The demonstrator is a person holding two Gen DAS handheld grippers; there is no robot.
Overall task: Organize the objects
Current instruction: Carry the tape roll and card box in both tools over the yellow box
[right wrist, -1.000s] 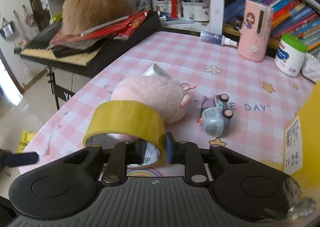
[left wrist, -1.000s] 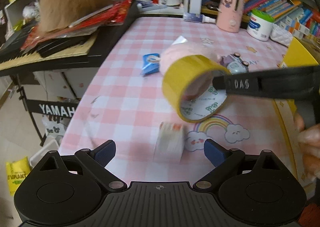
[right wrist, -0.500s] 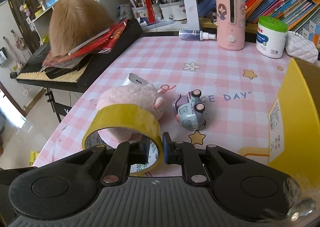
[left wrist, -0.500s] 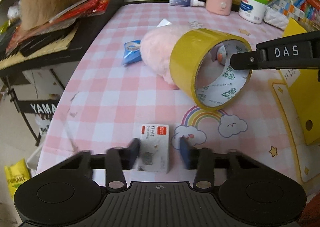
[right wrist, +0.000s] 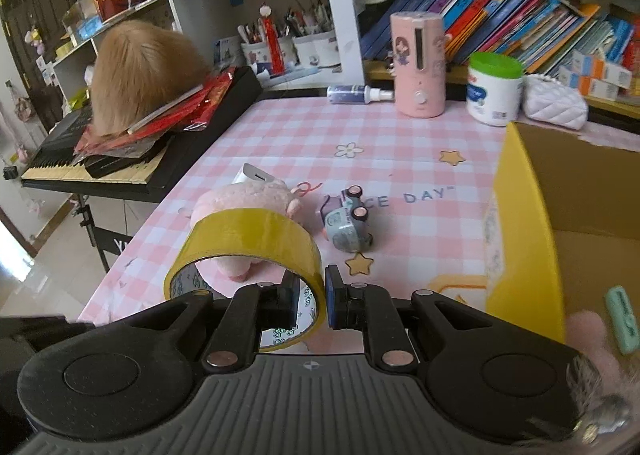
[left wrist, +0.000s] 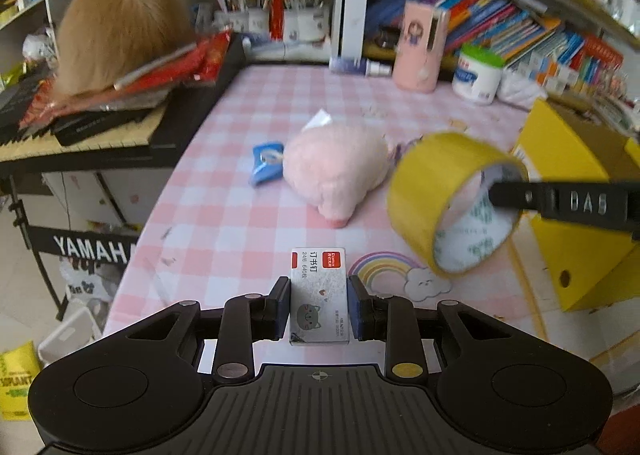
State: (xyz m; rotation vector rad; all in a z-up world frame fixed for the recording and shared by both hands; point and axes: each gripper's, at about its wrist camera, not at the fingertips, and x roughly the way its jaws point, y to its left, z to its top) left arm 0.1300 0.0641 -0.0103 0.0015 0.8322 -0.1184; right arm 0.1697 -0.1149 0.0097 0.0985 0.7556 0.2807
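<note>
Left gripper (left wrist: 319, 305) clamped on a small staple box (left wrist: 319, 295), pads against both long sides, above the near edge of the pink checked table (left wrist: 248, 223). Right gripper (right wrist: 312, 299) pinching the wall of a yellow tape roll (right wrist: 244, 239), one finger inside the ring, one outside, roll held clear of the tabletop. Just beyond the roll: pink plush toy (left wrist: 334, 171) and toy car (right wrist: 346, 225), close together. Yellow cardboard box (right wrist: 524, 239) open at the right, its near wall beside the right gripper. Bare cloth between plush and far-edge bottles; keyboard (right wrist: 100, 167) flush against the left edge.
</note>
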